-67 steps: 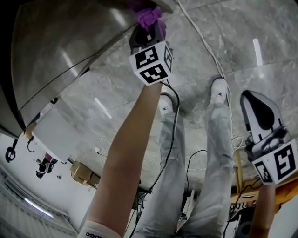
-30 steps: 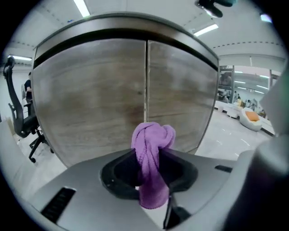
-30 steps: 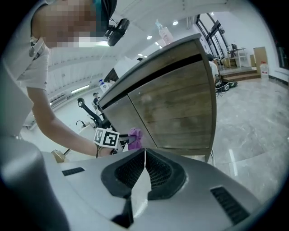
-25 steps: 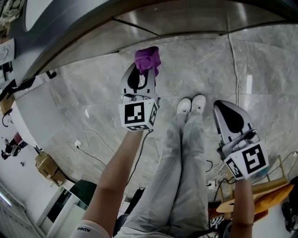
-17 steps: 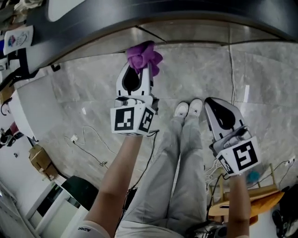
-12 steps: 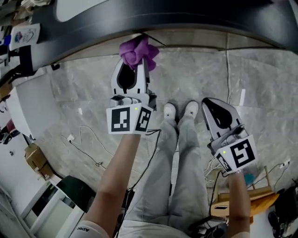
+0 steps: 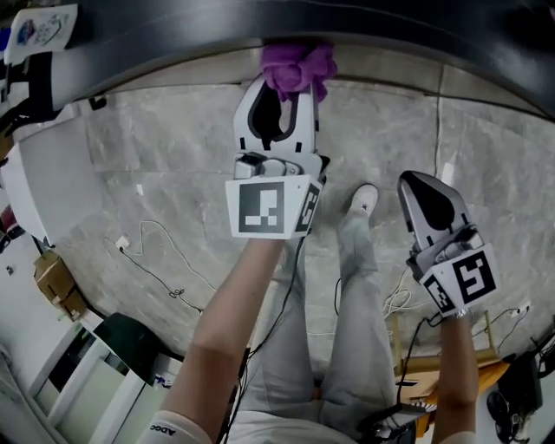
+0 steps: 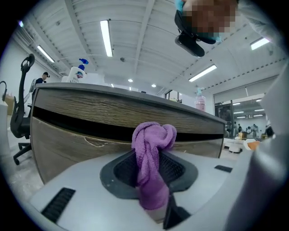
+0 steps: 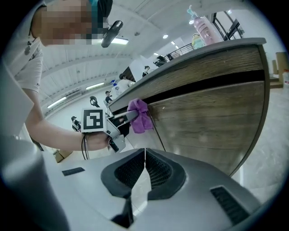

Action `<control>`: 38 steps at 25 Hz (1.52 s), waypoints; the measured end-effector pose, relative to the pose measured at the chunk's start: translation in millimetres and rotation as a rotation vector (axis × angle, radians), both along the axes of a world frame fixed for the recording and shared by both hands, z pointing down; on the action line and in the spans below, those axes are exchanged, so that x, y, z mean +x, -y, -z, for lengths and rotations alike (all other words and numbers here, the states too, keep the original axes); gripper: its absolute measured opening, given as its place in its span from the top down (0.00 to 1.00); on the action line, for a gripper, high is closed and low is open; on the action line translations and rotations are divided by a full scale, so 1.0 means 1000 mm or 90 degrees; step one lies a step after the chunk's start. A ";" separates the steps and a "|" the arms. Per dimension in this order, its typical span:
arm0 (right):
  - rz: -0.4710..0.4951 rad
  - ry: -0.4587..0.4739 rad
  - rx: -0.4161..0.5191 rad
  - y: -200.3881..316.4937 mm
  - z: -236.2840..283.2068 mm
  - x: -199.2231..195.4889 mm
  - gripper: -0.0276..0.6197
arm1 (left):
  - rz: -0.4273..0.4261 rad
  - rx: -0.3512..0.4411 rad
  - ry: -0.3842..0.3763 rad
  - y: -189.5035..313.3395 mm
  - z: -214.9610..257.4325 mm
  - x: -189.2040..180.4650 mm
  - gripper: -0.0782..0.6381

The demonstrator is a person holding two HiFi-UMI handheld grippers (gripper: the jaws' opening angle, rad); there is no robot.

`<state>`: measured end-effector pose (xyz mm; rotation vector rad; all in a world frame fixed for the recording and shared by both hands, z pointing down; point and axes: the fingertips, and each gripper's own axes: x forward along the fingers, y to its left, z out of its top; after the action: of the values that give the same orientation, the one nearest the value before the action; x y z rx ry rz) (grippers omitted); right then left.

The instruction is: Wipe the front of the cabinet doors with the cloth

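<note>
A bunched purple cloth is pinched in my left gripper, which is shut on it. The cloth's bunched end sits up against the wood-grain cabinet door, just under the dark gap below the counter edge. My right gripper hangs lower and to the right, off the cabinet, its jaws shut with nothing between them. In the right gripper view the left gripper shows holding the cloth against the door's upper left part.
The grey marble floor lies below, with the person's legs and a white shoe. Loose cables trail on the floor at left. A spray bottle and a pink bottle stand on the counter. An office chair stands at left.
My left gripper has risen with the cloth from near the floor to the top of the cabinet door and shifted right. The right gripper stayed low at the right.
</note>
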<state>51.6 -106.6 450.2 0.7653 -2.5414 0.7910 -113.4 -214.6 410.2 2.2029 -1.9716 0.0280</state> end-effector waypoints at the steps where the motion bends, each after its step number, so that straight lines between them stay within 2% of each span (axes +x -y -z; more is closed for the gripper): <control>1: -0.002 -0.004 -0.002 0.001 -0.003 -0.005 0.91 | -0.010 0.001 0.001 0.000 -0.001 -0.002 0.73; 6: -0.023 -0.010 -0.012 -0.004 -0.009 -0.048 0.91 | -0.054 -0.003 0.007 -0.005 -0.005 -0.032 0.73; 14: 0.022 -0.001 -0.011 -0.026 -0.003 -0.157 0.91 | -0.048 -0.013 0.047 -0.025 -0.006 -0.147 0.73; 23: 0.067 0.000 -0.022 -0.046 -0.008 -0.248 0.91 | 0.048 -0.008 0.080 -0.046 -0.006 -0.292 0.73; 27: 0.087 0.004 -0.016 -0.050 -0.003 -0.237 0.91 | 0.089 -0.007 0.100 -0.051 0.000 -0.301 0.73; 32: 0.101 0.011 -0.014 -0.053 -0.002 -0.229 0.91 | 0.155 -0.019 0.093 -0.064 -0.002 -0.314 0.73; 35: 0.101 0.012 -0.015 -0.053 -0.001 -0.208 0.91 | 0.157 -0.029 0.092 -0.074 -0.005 -0.289 0.73; 38: 0.100 0.009 -0.017 -0.053 -0.002 -0.176 0.91 | 0.130 -0.044 0.087 -0.079 -0.016 -0.239 0.73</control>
<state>-124.3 -53.4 451.8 0.5463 -2.5593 0.7796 -352.5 -135.7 426.3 1.9960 -2.2224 0.2206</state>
